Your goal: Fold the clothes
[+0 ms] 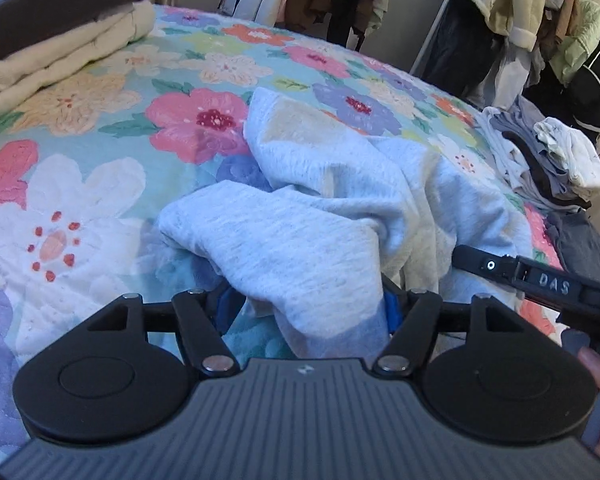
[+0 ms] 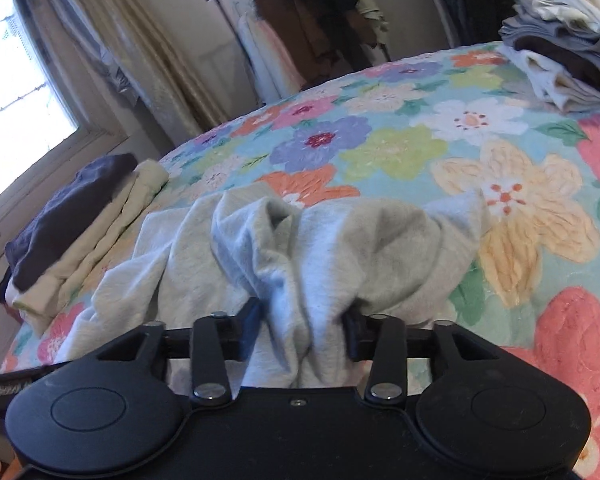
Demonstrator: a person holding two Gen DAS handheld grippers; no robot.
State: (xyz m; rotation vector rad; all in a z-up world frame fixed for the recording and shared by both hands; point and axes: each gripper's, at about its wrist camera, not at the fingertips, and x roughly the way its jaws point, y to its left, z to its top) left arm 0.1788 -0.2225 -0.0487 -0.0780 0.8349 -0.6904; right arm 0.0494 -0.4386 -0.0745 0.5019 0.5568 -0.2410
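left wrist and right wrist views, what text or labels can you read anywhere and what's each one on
"DAS" on the black body of the right hand-held gripper, seen at the right edge of the left wrist view.
A small white logo mark on the grey body of the left hand-held gripper; no letters legible.
White lettering on a black part at the left edge of the right wrist view: too blurred to read.
No text on the grey garment.
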